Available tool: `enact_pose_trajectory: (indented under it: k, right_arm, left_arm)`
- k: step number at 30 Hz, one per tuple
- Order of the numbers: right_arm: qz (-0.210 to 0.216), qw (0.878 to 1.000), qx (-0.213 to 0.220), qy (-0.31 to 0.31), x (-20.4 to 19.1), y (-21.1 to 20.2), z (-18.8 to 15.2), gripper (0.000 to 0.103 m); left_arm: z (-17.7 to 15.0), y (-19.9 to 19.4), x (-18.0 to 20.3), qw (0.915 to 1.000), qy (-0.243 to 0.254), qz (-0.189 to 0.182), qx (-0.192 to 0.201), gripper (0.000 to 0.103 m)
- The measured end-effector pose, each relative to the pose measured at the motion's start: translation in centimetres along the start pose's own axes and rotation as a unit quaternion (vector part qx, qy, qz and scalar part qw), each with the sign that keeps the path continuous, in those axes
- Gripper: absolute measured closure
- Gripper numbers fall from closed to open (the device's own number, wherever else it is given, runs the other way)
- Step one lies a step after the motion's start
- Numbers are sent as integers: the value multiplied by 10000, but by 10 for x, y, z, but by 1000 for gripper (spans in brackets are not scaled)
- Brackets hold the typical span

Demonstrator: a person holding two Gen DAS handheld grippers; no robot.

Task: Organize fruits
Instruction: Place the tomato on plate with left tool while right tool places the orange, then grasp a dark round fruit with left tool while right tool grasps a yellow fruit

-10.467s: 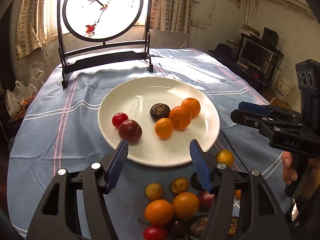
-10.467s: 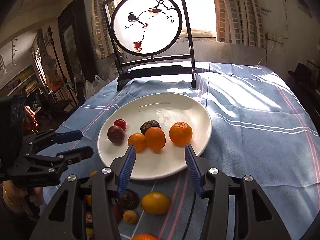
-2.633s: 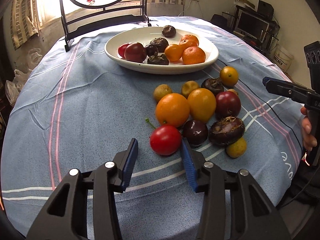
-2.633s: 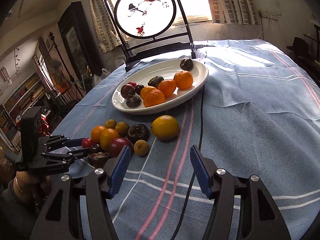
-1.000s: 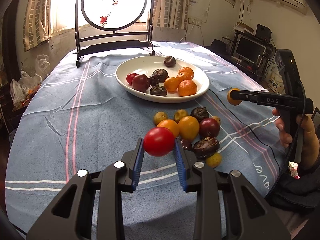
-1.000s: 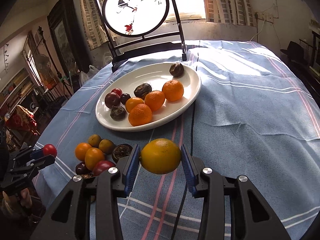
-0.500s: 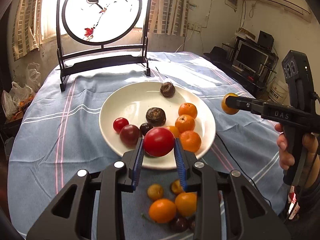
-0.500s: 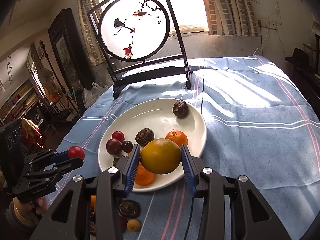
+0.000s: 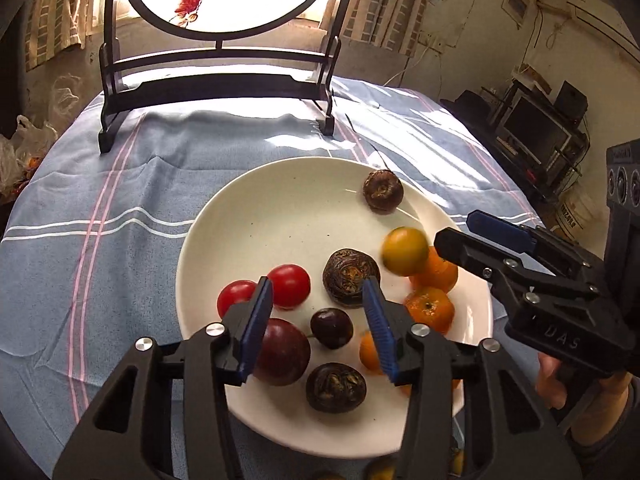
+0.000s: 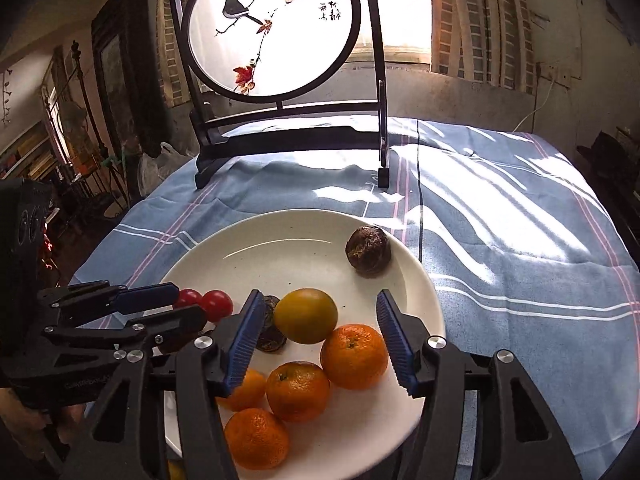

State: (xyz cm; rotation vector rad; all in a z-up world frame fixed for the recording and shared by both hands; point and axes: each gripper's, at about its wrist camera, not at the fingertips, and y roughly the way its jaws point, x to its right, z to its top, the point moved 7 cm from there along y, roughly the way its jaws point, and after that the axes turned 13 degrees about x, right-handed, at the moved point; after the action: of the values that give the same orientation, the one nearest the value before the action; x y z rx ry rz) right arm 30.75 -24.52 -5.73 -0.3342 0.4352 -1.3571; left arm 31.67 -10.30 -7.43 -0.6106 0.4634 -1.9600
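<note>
A white plate [image 9: 280, 216] on the blue cloth holds several fruits. My left gripper [image 9: 318, 320] is open above the plate; the red tomato [image 9: 289, 285] lies beside another red fruit [image 9: 234, 298], past its left finger. My right gripper [image 10: 320, 336] is open over the plate [image 10: 288, 240]; the yellow-orange citrus [image 10: 306, 315] lies on the plate between its fingers, also seen in the left wrist view [image 9: 405, 251]. Mandarins [image 10: 354, 356], dark wrinkled fruits [image 9: 351, 277] and a plum [image 9: 282, 351] share the plate.
A dark wooden stand with a round painted screen [image 10: 276, 28] stands on the table behind the plate. A black cable [image 10: 418, 200] runs across the cloth. A few loose fruits [image 9: 382, 470] show at the plate's near edge. The table's right edge drops off beside shelves [image 9: 536, 128].
Both grippers moved in over the plate and opened. The left let go of the red tomato and the right let go of the yellow-orange citrus; both fruits now lie on the plate.
</note>
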Motion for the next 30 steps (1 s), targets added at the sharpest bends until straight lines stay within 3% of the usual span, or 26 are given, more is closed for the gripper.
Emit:
enact_pose_trajectory:
  k: [6,12,16,19,21,23,30]
  right_arm:
    - [180,9996,190,-50,-2,-61,-17,44]
    - [193,9996,202,-55,5,-123,-64,44]
    - [129,9996,259,43,13,-154,-90,44]
    - [132,9995,248,166,14,-169,-104,44]
    - [105,9993,276,231,15,-177,-110,44]
    - [115,9991,278,311,15,-183,-114,44]
    - [146,9993,178,309,12,-190,-130,44]
  left_arm:
    - [-18,-65,17,9973,606,-6,421,43]
    - [-90,-124,47,9927,1143,-332,169,43]
    - [-131,-161,70,9891,1365,-489,243,43]
    - [-153,-169,81,9870,1536,-402,265,43]
    - [-160,-162,80,9890,1435,-321,185,44]
    - [-163,-154,78,9931,1105,-399,63,59]
    - [-162,-129,75,9984,490,-268,-49,62]
